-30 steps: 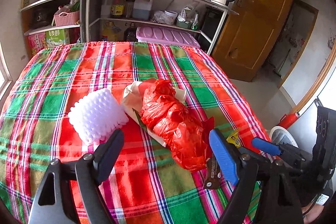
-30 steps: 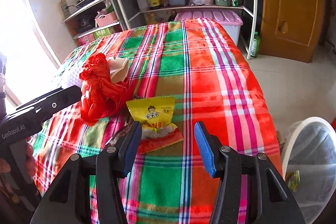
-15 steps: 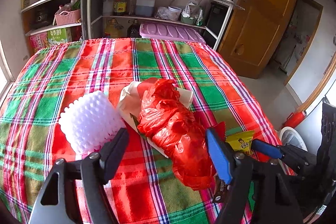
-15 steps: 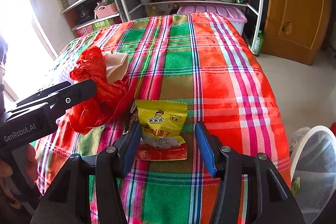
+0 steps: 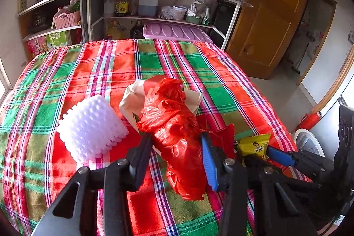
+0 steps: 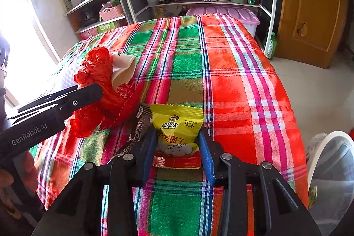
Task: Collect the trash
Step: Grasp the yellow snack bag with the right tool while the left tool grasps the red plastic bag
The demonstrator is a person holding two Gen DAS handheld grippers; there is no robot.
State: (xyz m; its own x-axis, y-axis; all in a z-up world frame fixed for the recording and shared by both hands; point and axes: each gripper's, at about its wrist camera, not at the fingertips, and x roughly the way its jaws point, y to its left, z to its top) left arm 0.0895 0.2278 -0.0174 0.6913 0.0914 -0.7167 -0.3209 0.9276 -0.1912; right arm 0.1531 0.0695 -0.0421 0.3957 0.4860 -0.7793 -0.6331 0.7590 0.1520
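A small kitchen room with metal shelves of pots, bottles and a kettle stands behind a worktop (image 5: 177, 63) covered in a bright red, green and pink plaid cloth, with a wooden door off to the right. Nearly all the trash lies on that cloth: a crumpled red plastic bag (image 5: 177, 125) sits on top of a pale paper wrapper (image 5: 132, 98), a white foam fruit net (image 5: 90, 125) lies just beside them on the left, a yellow snack packet (image 6: 177, 127) rests near the front edge, and a dark wrapper (image 6: 138, 132) peeks out beside the packet. The left gripper (image 5: 177, 154) has its fingers partly closed around the near end of the red bag, pressing its sides, though whether the grip is firm enough to lift cannot be told. The right gripper (image 6: 177, 147) has its fingers drawn in against both edges of the yellow packet, which lies flat on the cloth between them. A white bin (image 6: 331, 171) lined with clear plastic stands on the floor beside the worktop, with a small scrap visible inside. By this judgement the collecting is at an early stage: two pieces are being taken up at once, while the foam net, the paper and the dark wrapper remain to be gathered.
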